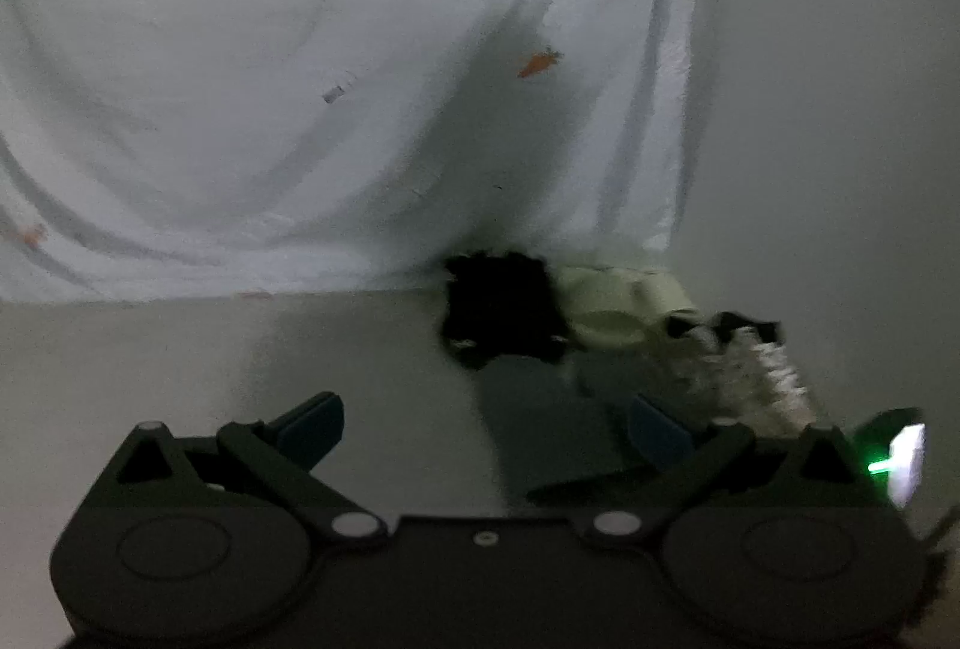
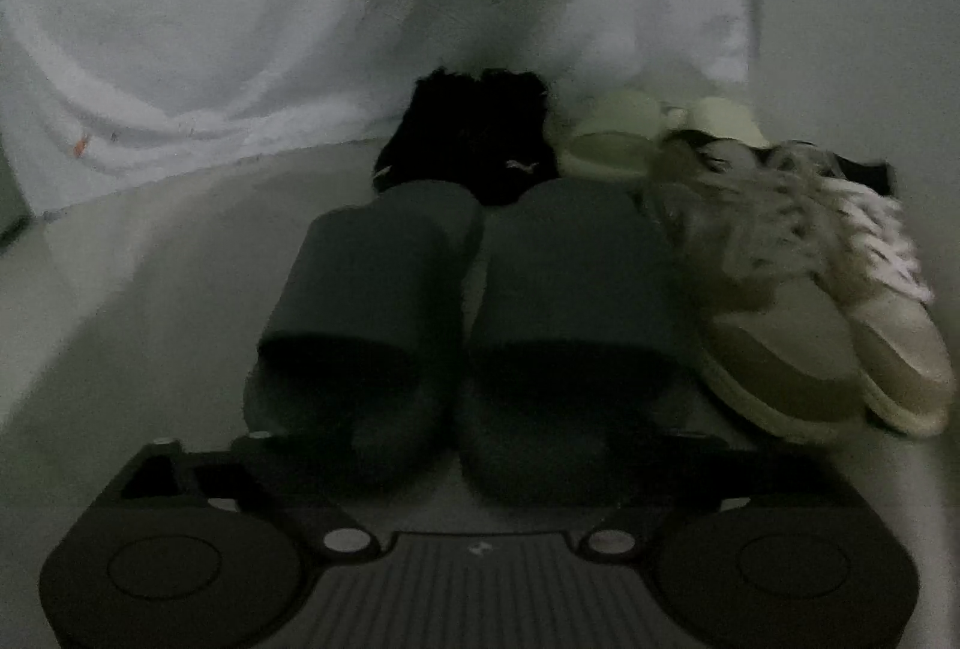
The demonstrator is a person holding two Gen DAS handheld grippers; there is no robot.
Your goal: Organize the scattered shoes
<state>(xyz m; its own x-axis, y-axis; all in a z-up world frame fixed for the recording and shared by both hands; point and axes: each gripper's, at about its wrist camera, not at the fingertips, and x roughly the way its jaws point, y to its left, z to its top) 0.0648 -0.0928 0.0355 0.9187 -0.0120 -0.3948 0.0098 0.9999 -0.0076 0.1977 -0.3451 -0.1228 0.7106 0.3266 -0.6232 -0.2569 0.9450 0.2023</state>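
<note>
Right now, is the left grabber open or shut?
Open. The left gripper has its two blue-padded fingers spread wide apart, with only bare grey floor showing between them.

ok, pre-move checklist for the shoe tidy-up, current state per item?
1. Left gripper open and empty: ok.
2. Right gripper open or shut: cannot tell, fingertips lost against the dark slides.
3. Dark slides paired side by side: ok.
4. Black fuzzy slippers and pale green slippers lined up behind by the sheet: ok.
5. Sneakers aligned: not ok, they sit angled against the row.
6. Lighting and focus: not ok, dim and blurred.
</note>
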